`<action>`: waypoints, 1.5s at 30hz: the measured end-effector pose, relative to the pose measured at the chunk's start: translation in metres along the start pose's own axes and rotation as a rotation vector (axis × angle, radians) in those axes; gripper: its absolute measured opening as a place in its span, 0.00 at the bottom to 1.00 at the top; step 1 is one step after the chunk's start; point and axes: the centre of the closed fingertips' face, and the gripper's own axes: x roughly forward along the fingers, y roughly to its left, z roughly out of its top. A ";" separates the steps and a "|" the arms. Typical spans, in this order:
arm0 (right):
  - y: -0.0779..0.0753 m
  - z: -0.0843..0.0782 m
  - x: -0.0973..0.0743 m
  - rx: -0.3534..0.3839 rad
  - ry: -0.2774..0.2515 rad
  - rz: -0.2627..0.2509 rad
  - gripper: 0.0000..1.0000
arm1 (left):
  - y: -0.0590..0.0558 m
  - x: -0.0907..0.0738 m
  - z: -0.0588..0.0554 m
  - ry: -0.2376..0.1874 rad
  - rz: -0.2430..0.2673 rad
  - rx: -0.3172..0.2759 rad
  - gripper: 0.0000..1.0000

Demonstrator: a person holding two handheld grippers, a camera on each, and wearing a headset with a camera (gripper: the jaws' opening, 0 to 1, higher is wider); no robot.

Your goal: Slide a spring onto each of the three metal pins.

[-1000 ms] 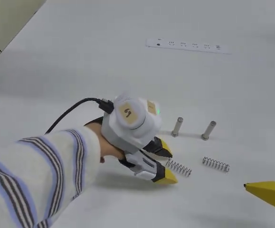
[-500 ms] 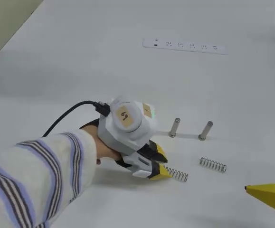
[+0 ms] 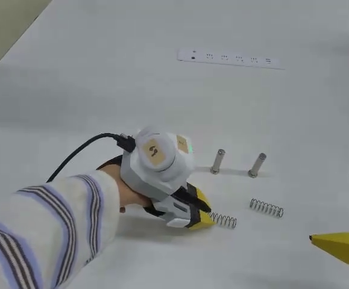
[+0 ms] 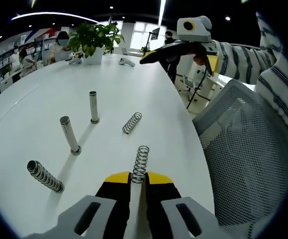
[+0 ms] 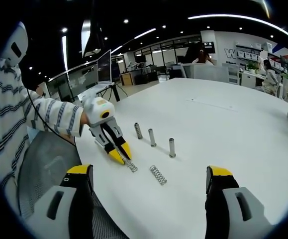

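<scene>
While the spring (image 4: 141, 159) lies flat, the left hand-held gripper (image 4: 139, 175) apparently pinches its near end.

White workbench (image 3: 102, 72) in an open office with ceiling strip lights (image 5: 148, 34).

The place is an open-plan office: a long white worktop (image 3: 102, 72) carrying a power strip (image 3: 230, 58), a grey mesh desk chair (image 4: 238, 149), a potted plant (image 4: 95, 40), a monitor (image 5: 104, 62) on a far desk, and strip lights (image 5: 223, 17) across a dark ceiling.
</scene>
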 end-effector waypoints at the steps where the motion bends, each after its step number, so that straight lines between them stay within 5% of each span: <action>1: 0.000 0.000 0.000 -0.002 0.001 0.000 0.93 | 0.000 0.001 0.001 -0.008 -0.002 -0.011 0.03; 28: -0.005 0.002 -0.005 -0.008 -0.008 -0.012 0.91 | -0.012 -0.016 0.004 -0.047 0.005 -0.076 0.03; 40: -0.002 0.005 -0.002 -0.010 -0.015 0.005 0.89 | -0.029 -0.050 0.012 -0.066 0.008 -0.081 0.03; 45: 0.000 0.005 0.001 -0.014 -0.008 0.013 0.89 | -0.030 -0.065 0.007 -0.033 0.028 -0.062 0.03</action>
